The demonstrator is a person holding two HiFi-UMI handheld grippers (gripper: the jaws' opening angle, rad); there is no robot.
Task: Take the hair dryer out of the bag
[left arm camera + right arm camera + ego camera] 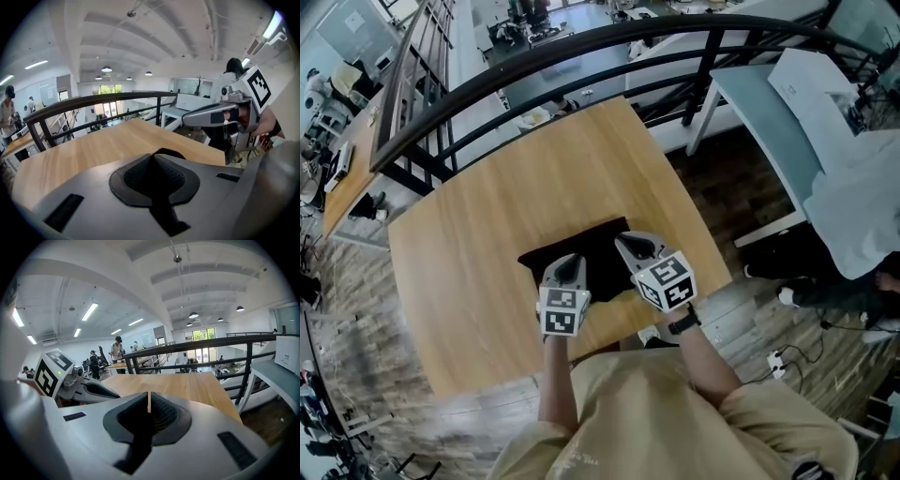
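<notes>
A flat black bag (598,258) lies on the wooden table (487,216) near its front edge. No hair dryer shows in any view. Both grippers hover just over the bag's near side. My left gripper (570,259) is shut with nothing in it, over the bag's left part. My right gripper (630,241) is also shut and empty, over the bag's right part. In the left gripper view the jaws (152,157) meet, with a sliver of the bag (172,152) past them and the right gripper (206,115) alongside. The right gripper view shows its closed jaws (148,400) and the left gripper (93,391).
A dark curved railing (581,47) runs behind the table's far edge. A pale blue table (769,112) with a white box stands at the right, and a seated person (862,206) is beside it. The wood around the bag is bare.
</notes>
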